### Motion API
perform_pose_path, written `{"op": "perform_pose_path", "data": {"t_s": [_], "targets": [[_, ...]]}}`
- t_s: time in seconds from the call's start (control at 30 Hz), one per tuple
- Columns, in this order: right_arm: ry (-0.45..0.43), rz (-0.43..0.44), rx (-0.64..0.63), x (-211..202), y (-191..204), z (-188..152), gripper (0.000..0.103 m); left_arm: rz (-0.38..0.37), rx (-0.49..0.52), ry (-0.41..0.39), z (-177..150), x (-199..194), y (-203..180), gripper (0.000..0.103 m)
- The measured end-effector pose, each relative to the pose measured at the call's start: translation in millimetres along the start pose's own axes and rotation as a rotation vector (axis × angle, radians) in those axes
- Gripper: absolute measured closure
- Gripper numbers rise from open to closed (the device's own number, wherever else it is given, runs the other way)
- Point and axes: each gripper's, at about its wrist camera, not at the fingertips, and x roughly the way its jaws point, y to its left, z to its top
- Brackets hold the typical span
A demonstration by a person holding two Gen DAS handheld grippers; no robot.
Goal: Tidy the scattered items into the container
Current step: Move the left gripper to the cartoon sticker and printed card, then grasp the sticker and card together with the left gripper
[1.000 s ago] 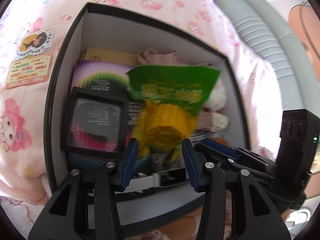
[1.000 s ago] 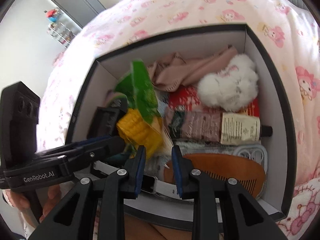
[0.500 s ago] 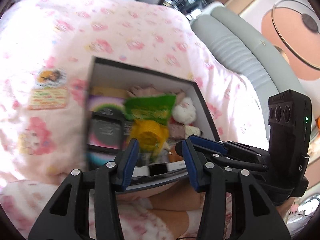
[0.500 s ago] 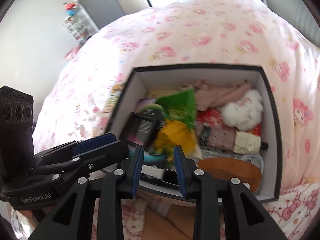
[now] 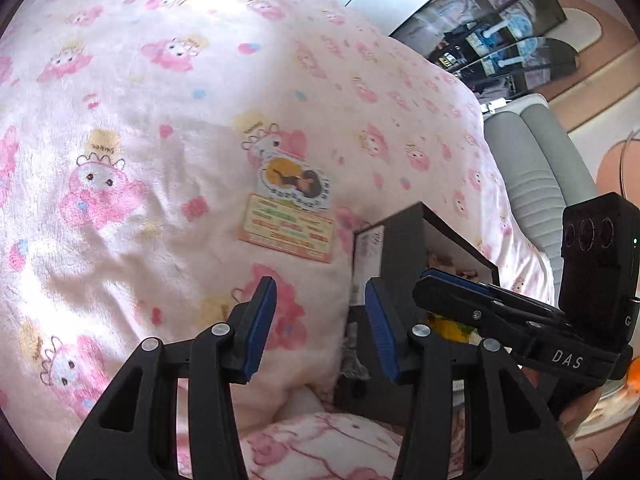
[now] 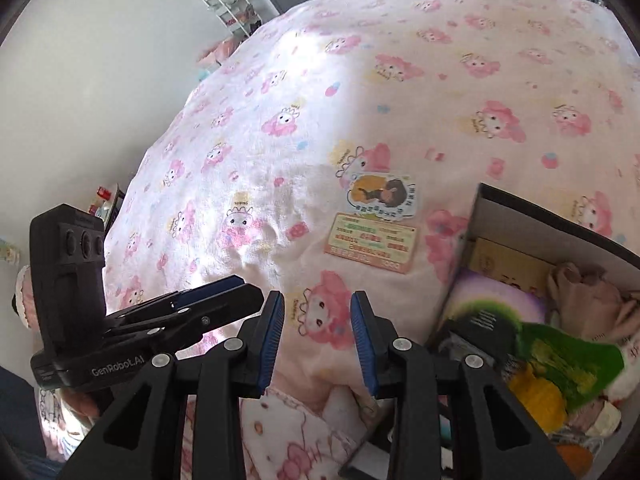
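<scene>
A round cartoon sticker (image 6: pixel 382 196) and an orange rectangular card (image 6: pixel 372 242) lie on the pink cartoon-print blanket (image 6: pixel 420 92), at ten o'clock from the black-rimmed, already filled cardboard box (image 6: pixel 560 224). Left gripper (image 5: pixel 320 322) and right gripper (image 6: pixel 318 338) hang part-open, holding nothing.

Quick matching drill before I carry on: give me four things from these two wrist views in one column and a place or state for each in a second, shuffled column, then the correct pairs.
Things:
1. round sticker
2. rectangular card
3. green snack bag
4. left gripper

Places or states:
A. inside the black box, on top of other items
B. on the pink blanket, nearer the camera than its flat neighbour
C. open, nothing between the fingers
D. on the blanket, just beyond the flat orange-edged item

Pairs: 1-D, 2-B, 3-A, 4-C
</scene>
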Motion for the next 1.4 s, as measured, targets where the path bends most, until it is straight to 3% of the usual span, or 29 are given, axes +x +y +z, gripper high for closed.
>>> {"op": "perform_pose_path", "data": {"t_s": [0.2,0.3,0.5,0.53,0.6,0.77,0.87,1.03,1.1,1.17,1.3,1.37,1.4], "targets": [[0.123,-0.071,0.045,71.6,-11.7,40.8,0.073,-0.019,-0.105,0.104,43.4,51.8,52.8,0.057],[0.101,-0.112,0.09,82.3,-22.7,50.3,0.073,0.019,-0.081,0.151,53.3,77.9,60.5,0.057],[0.104,-0.123,0.109,95.0,-34.0,54.2,0.073,0.001,-0.046,0.22,62.3,120.9,63.2,0.058],[0.105,-0.136,0.104,97.1,-32.5,53.9,0.073,-0.013,-0.054,0.225,63.0,126.3,64.7,0.06],[0.106,-0.14,0.105,99.7,-31.0,52.7,0.073,-0.049,-0.074,0.227,63.4,129.8,67.4,0.089],[0.11,-0.14,0.103,104.3,-29.8,49.4,0.073,-0.102,-0.094,0.16,51.7,99.5,73.2,0.098],[0.132,-0.116,0.122,109.9,-28.5,48.8,0.073,-0.075,-0.101,0.102,38.5,67.5,79.7,0.099],[0.161,-0.068,0.153,122.3,-25.8,47.8,0.068,-0.009,-0.12,0.071,11.8,29.9,97.5,0.099],[0.188,-0.08,0.13,132.0,-22.1,45.1,0.062,0.007,-0.139,0.091,9.3,29.1,111.2,0.096],[0.222,-0.082,0.121,145.2,-19.8,43.2,0.06,0.03,-0.165,0.101,6.3,34.5,123.2,0.085],[0.314,-0.049,0.102,174.4,-15.4,47.4,0.054,-0.009,-0.219,0.083,8.2,46.6,135.1,0.071],[0.35,-0.065,0.081,189.5,-14.0,48.9,0.052,0.007,-0.242,0.083,12.1,56.1,136.0,0.072],[0.359,-0.058,0.094,192.3,-15.0,48.8,0.052,0.028,-0.25,0.094,13.5,57.3,133.6,0.08]]}}
